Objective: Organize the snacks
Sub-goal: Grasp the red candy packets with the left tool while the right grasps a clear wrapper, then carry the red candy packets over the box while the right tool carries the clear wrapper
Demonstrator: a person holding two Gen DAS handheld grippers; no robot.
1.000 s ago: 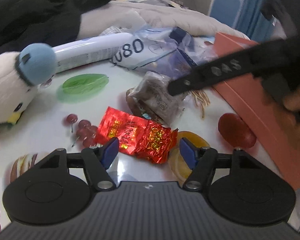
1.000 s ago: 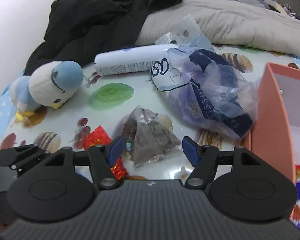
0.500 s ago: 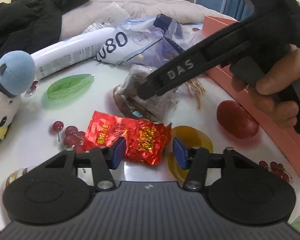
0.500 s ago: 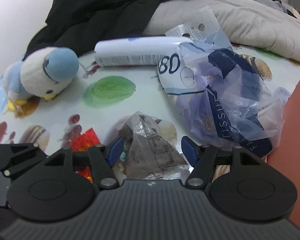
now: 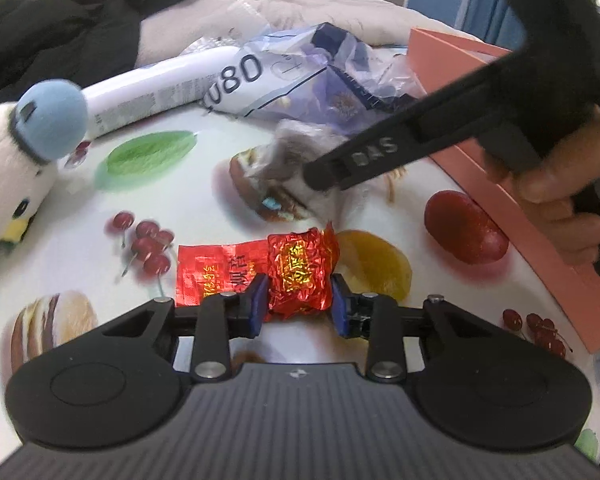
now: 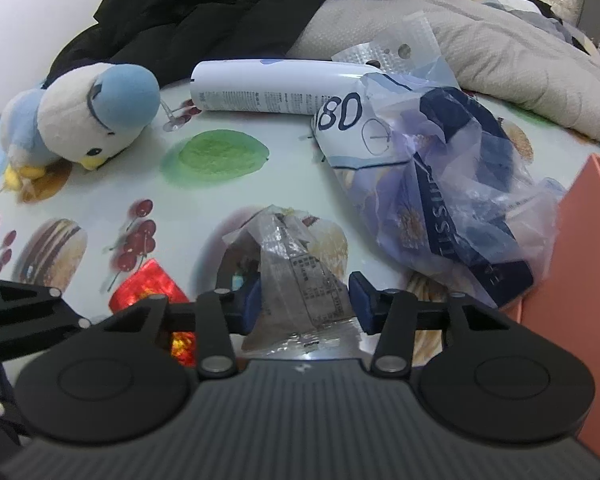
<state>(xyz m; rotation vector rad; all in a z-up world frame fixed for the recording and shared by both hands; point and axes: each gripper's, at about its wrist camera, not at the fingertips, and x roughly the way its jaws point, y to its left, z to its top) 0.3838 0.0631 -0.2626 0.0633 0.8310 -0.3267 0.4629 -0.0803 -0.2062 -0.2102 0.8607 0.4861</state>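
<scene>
The left claw (image 5: 299,306) had just closed onto a red snack packet (image 5: 288,274); the right claw (image 6: 302,304), still closing, straddled a clear wrapped snack (image 6: 296,280).

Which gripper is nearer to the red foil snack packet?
Left. The left gripper has just been closing and pinches the red foil packet. The right gripper sits beside it, around the clear wrapper.

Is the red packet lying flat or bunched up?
Bunched at one end: the red packet is crumpled between the closing left gripper pads; its other end lies flat on the table.
</scene>
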